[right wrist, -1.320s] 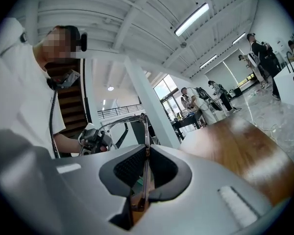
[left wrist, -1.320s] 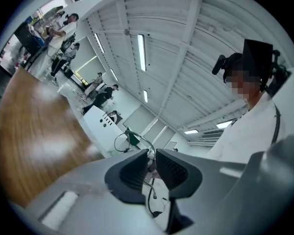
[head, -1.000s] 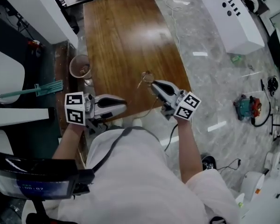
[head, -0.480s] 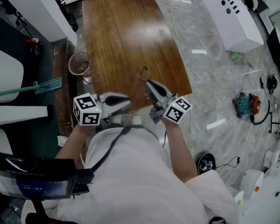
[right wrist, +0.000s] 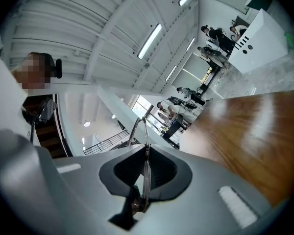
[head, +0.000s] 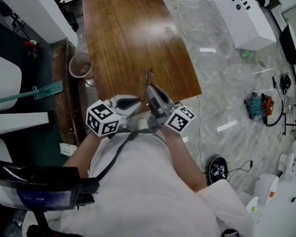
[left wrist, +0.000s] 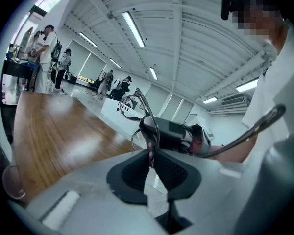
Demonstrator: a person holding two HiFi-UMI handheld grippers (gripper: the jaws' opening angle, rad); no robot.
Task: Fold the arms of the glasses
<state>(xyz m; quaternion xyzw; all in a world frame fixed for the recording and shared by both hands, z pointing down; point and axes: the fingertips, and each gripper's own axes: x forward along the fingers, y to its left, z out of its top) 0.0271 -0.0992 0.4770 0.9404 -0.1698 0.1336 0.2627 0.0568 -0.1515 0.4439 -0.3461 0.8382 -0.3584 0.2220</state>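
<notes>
Thin wire-framed glasses (head: 147, 77) hang over the near edge of the brown wooden table (head: 128, 38). My right gripper (head: 150, 90) is shut on them: in the right gripper view the frame (right wrist: 145, 180) stands edge-on between the black pads. My left gripper (head: 138, 102) sits close on its left, pointing at it. In the left gripper view the glasses (left wrist: 132, 104) stick up from the right gripper (left wrist: 174, 133), and one thin arm runs down into my left gripper (left wrist: 151, 153). The left jaws are opening, with that arm's tip between the pads.
A brown bucket (head: 80, 65) stands on the floor left of the table, with a green mop (head: 37, 92) beyond it. A white cabinet (head: 241, 14) and a teal machine (head: 259, 106) are off to the right. Several people stand at the far end of the room (left wrist: 49, 58).
Both grippers have drawn together near the table's front edge. The left one swung right and rolled. The right one carried the glasses left, toward the person's body.
</notes>
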